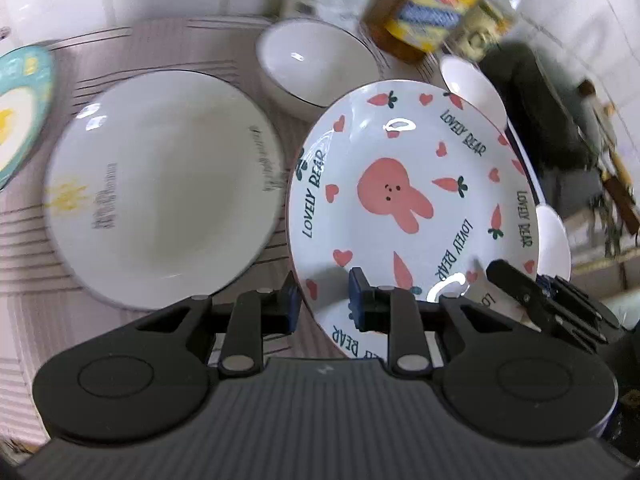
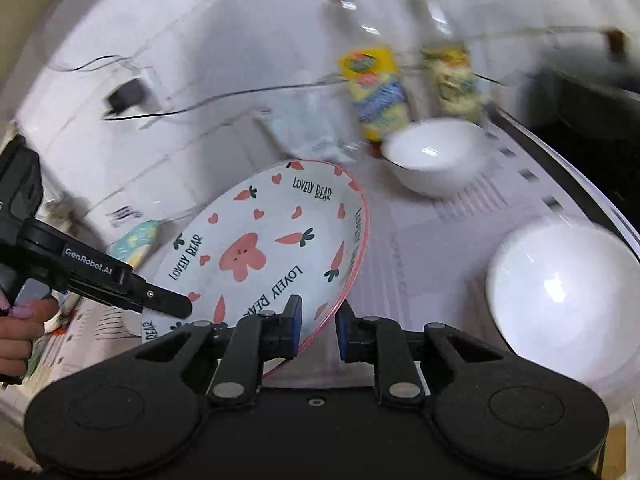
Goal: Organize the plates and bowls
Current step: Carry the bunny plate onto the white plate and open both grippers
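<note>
A white plate [image 1: 404, 200] printed with a pink rabbit, carrots, hearts and "LOVELY BEAR" hangs tilted above the striped mat, held by both grippers. My left gripper [image 1: 324, 306] is shut on its near rim, blue pads on either side of the edge. The right gripper [image 1: 500, 276] clamps the rim further right. In the right wrist view the same plate [image 2: 260, 248] slants up to the right, my right gripper [image 2: 319, 330] shut on its pink edge. The left gripper [image 2: 180, 306] lies over the plate's lower left, a person's hand [image 2: 20, 320] behind it.
A plain white plate [image 1: 164, 184] with a dark rim lies left on the mat, and a teal plate [image 1: 20, 108] at the far left. White bowls [image 1: 316, 60] [image 1: 472, 88] [image 2: 436, 160] [image 2: 560, 300] stand around. Bottles [image 2: 372, 80] [image 2: 452, 76] line the tiled wall.
</note>
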Action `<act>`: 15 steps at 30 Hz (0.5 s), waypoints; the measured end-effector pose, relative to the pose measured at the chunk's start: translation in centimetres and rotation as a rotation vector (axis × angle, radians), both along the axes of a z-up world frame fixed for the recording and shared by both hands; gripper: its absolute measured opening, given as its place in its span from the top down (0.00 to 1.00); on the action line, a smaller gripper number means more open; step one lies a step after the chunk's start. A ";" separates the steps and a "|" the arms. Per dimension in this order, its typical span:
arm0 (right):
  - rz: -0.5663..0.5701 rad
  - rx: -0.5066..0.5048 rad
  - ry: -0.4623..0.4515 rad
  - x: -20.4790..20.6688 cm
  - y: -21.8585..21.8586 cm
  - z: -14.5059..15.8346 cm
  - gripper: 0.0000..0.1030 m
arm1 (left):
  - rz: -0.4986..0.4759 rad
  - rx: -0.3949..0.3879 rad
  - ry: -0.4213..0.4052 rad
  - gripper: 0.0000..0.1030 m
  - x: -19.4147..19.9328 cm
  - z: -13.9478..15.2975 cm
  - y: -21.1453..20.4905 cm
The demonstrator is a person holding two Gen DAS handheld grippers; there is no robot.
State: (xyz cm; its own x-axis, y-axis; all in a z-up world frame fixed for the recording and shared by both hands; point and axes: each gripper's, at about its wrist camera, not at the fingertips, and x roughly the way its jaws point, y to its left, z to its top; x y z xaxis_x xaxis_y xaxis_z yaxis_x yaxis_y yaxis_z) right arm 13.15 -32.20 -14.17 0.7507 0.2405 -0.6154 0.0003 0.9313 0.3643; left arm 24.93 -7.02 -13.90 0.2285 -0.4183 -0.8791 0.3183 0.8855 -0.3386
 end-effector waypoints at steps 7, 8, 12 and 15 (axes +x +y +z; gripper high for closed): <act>0.146 0.085 0.004 4.7 3.8 1.5 0.79 | 0.186 0.009 -0.039 0.78 -1.3 2.6 6.1; 0.166 0.092 0.003 5.3 4.3 1.4 0.79 | 0.211 0.011 -0.036 0.78 -1.3 2.7 7.1; 0.261 0.068 0.004 7.4 7.5 1.3 0.79 | 0.284 0.025 -0.042 0.77 -0.9 2.7 10.0; 0.300 0.076 0.048 8.9 9.4 0.9 0.79 | 0.313 0.046 -0.047 0.77 -0.3 2.4 11.7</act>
State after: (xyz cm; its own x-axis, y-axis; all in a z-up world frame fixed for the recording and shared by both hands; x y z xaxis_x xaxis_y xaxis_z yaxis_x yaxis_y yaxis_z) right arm 22.07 -22.78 -13.30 0.6098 0.4935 -0.6202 -0.2515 0.8626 0.4390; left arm 24.66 4.63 -11.48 0.3807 -0.2817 -0.8807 0.0426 0.9568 -0.2876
